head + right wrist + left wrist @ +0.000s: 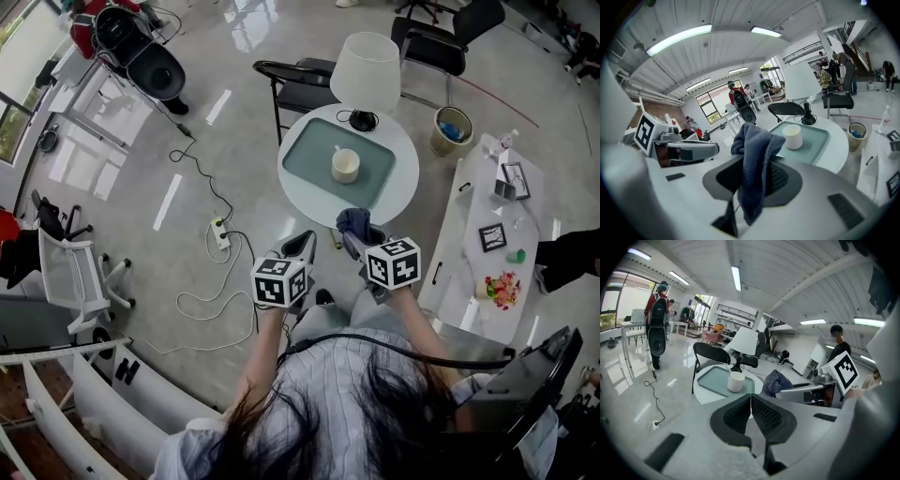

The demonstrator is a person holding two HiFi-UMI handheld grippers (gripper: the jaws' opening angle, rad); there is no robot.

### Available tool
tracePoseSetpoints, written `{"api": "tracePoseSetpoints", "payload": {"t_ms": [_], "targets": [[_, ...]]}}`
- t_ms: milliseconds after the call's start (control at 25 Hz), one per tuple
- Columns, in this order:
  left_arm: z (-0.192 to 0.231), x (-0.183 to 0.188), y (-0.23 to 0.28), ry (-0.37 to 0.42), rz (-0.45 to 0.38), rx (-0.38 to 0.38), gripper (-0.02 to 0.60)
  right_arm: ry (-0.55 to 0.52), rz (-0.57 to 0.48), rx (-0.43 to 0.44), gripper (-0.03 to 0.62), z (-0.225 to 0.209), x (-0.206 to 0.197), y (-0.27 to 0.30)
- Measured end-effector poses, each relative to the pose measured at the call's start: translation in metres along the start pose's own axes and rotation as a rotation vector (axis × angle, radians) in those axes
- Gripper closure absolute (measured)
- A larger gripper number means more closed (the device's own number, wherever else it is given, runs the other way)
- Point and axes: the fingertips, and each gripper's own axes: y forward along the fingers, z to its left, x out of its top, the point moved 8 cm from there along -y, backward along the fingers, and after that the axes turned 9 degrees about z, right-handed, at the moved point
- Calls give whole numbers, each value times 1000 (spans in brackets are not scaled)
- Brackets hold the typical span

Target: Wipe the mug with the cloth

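Ahead of both grippers, on the round table (405, 187), the mug (345, 165) stands upright on a green tray (314, 150). It is the only thing in that tray, and from above its inside looks empty (I can't make out the handle well enough to say which way it faces). My right gripper (354, 236) is clamped on the cloth (353, 221), a blue-grey bunch pinched between the jaws and drooping over them. My left gripper (302, 246) has its jaws pressed together with nothing between them. Both sit short of the table edge, well apart from the mug. The relation that matters is that the mug lies straight on beyond the cloth, closer to the right gripper's line than the left's. So I judge the cloth hand has the shorter reach, while the left will need to part its jaws to steady the mug. A lamp (367, 70) stands just past the tray.
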Motion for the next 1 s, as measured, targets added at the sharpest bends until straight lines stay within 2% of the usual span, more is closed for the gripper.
{"api": "tracePoseSetpoints", "payload": {"t_ms": [160,400,760,1000], "targets": [[-21,-2,3,15,4,33,561,-13,17,23,485,-10,-8,-12],[-65,-12,13,-39,-9,69,561,-45,50,55,485,-34,-31,-47],[-140,-42,26,-62,-31,122,561,-74,102,111,485,-65,-77,-98],[-166,-62,26,-99,-38,148,561,-100,110,144,485,-68,-91,-118]]}}
